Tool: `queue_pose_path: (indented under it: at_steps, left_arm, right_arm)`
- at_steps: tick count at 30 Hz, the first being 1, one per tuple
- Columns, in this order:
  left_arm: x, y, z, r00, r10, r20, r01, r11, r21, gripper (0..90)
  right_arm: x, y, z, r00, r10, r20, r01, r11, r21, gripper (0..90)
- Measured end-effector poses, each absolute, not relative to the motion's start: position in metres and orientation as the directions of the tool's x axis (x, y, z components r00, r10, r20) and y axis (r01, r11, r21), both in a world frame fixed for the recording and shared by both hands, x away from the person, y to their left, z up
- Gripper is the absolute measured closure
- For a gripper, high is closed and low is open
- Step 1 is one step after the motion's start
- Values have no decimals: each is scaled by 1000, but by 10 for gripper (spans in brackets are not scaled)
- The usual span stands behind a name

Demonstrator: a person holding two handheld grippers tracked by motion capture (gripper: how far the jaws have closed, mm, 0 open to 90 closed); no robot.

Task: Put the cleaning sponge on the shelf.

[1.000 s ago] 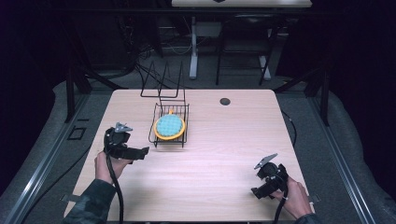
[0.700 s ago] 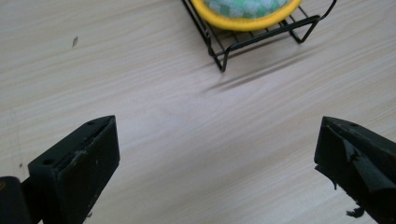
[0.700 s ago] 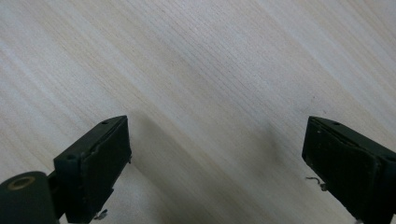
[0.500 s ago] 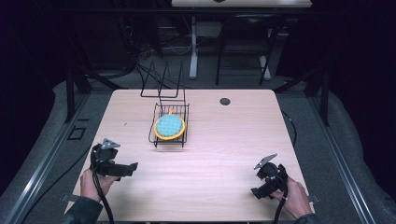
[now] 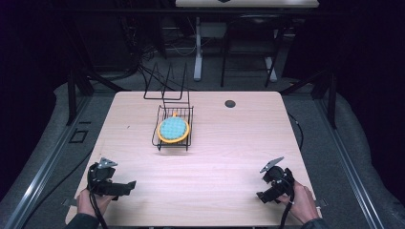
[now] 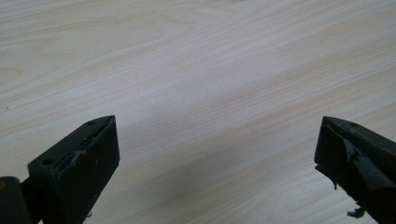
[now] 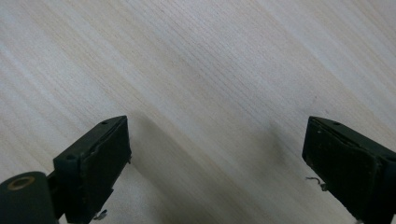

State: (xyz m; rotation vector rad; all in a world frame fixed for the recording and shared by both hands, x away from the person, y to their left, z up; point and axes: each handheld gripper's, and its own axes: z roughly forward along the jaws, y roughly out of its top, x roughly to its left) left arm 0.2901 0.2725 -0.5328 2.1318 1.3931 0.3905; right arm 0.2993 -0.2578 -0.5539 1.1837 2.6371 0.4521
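Observation:
A black wire rack (image 5: 168, 143) stands on the wooden table (image 5: 229, 143) behind its middle, and a blue plate with an orange rim (image 5: 173, 129) leans inside it. My left gripper (image 5: 125, 186) rests near the front left corner, held by a hand, open with nothing between the jaws. In the left gripper view my left gripper (image 6: 217, 154) has both jaws wide apart over bare wood. My right gripper (image 5: 263, 195) sits near the front right corner, also open. The right gripper view has my right gripper (image 7: 215, 154) above bare tabletop.
A small dark round hole or cap (image 5: 230, 103) lies at the back of the table, right of the rack. Table legs and cables (image 5: 198, 52) stand in the dark behind the table. The table's front edge lies just below both hands.
My left gripper has drawn back toward the front left corner, away from the rack, and come down to the table. The right gripper has stayed put.

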Motion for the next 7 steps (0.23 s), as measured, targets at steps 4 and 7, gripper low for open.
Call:
queue_pose_path:
  at_steps: [4, 7]
  left_arm:
    - [292, 272, -534, 416, 907, -56, 746, -306, 591, 1]
    - [293, 274, -535, 412, 910, -50, 747, -305, 591, 1]
  right_arm:
    - [300, -257, -555, -657, 751, -68, 684, 632, 364, 74]
    - [299, -257, -555, -661, 747, -67, 683, 636, 359, 74]
